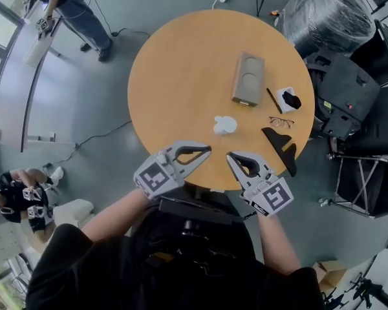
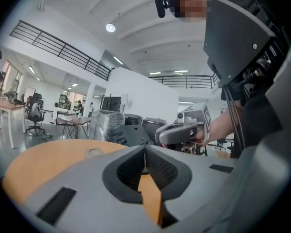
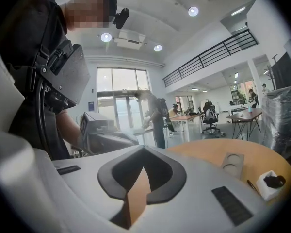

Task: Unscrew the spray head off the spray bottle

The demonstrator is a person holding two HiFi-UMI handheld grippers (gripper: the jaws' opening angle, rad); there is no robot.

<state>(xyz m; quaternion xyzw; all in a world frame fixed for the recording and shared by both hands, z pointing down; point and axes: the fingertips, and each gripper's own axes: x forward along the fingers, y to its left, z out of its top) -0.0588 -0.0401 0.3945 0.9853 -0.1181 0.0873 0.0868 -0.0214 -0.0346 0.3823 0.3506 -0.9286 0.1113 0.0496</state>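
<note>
Spotted the small white spray bottle (image 1: 225, 125) just right of the frame's centre, on the round table (image 1: 174, 63), apart from both grippers. Found the left gripper (image 1: 205, 151) and right gripper (image 1: 232, 157) at the table's lower edge, jaws pressed together on nothing. Judged the bottle light, smooth plastic, apt to slip or roll. Best pinched at the body, with the head's collar turned by the other.
</note>
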